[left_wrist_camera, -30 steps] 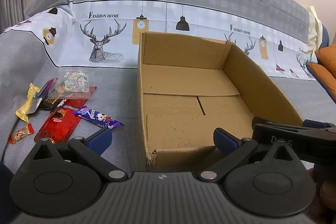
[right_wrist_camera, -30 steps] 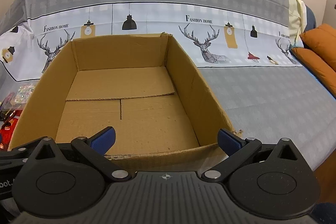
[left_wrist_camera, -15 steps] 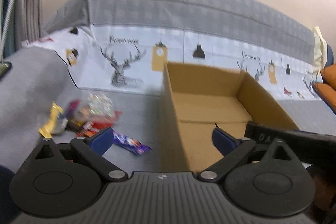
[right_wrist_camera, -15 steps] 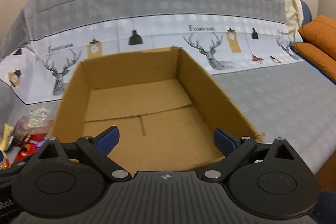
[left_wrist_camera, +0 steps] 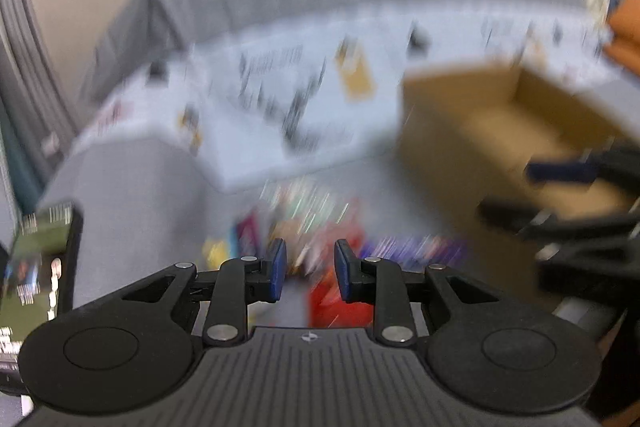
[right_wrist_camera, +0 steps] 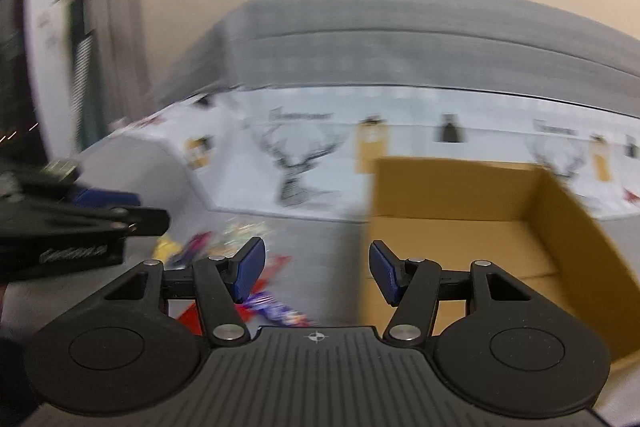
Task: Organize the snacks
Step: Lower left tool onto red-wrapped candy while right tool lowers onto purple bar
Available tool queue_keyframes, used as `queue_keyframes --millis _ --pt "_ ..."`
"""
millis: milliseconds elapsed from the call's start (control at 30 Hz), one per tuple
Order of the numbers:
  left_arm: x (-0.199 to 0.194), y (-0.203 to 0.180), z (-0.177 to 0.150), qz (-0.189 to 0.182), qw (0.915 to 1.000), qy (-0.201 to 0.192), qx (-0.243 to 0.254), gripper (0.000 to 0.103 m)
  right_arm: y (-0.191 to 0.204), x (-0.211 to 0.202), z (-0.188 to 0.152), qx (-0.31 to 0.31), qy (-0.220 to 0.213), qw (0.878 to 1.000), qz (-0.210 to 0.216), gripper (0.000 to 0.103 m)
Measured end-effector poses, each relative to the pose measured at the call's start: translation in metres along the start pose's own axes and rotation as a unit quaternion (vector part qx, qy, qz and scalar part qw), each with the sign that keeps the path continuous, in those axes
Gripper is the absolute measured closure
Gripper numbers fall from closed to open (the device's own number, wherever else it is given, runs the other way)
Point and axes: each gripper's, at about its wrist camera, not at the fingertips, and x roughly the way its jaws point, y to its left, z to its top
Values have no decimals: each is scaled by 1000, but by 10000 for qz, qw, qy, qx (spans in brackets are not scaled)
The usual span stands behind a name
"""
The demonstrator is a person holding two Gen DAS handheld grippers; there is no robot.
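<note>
Motion blur smears a pile of snack packets (left_wrist_camera: 316, 223) lying on the grey sofa cover, left of an open cardboard box (left_wrist_camera: 496, 131). My left gripper (left_wrist_camera: 310, 267) hovers over the pile with its jaws closing to a narrow gap and nothing between them. In the right wrist view the same snack packets (right_wrist_camera: 224, 247) lie at lower left and the box (right_wrist_camera: 480, 223) at right. My right gripper (right_wrist_camera: 316, 269) hangs near the box's left wall, jaws closing but still wide, with nothing between them. Each gripper shows in the other's view: the right gripper (left_wrist_camera: 560, 187) and the left gripper (right_wrist_camera: 84, 223).
A phone (left_wrist_camera: 40, 259) with a lit screen lies on the sofa arm at far left. The sofa back carries a white deer-print cloth (right_wrist_camera: 304, 167). Orange cushions (left_wrist_camera: 628, 23) sit at far right, and curtains (left_wrist_camera: 24, 67) hang at left.
Both views have swung left, from looking into the box to facing the snack pile. Both pairs of jaws have narrowed, the left much more.
</note>
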Motion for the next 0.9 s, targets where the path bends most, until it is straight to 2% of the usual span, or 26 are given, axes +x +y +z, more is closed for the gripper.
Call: queue_keyframes --millis 67,100,133,200,233,467,600,667,767,833,867,900 --pt "26 12 -20 79 9988 473 21 74 17 20 -2 -199 366 9990 134 41" --pt "39 21 -28 14 9970 745 -186 75 24 29 -4 -302 511 9980 196 37" --pt "47 38 -32 -184 9938 901 -626 76 30 40 -6 -418 654 9968 205 35" --pt "57 56 -38 -18 9890 1079 -1009 76 40 58 -9 -590 883 9942 157 31" --pt "63 59 -40 -3 9863 1272 -1048 83 43 67 -10 -666 994 9928 115 30" --pt "79 48 -44 132 9807 1913 -387 83 49 124 -20 -1042 1581 9813 -338 25" --pt "90 35 -45 357 9769 2106 -33 82 48 144 -29 -1168 1793 9755 -505 23" --pt "94 34 -45 371 9747 2202 47 77 48 151 -34 -1247 1860 9731 -535 23" --pt "101 31 -44 436 9723 2295 57 75 48 159 -39 -1265 1965 9709 -529 23" --pt "105 30 -43 474 9709 2345 81 74 47 164 -44 -1260 2079 9688 -489 25" --pt "107 29 -42 491 9707 2350 81 74 46 166 -46 -1233 2130 9682 -444 32" --pt "110 29 -41 502 9706 2353 72 74 44 165 -47 -1193 2152 9685 -387 42"
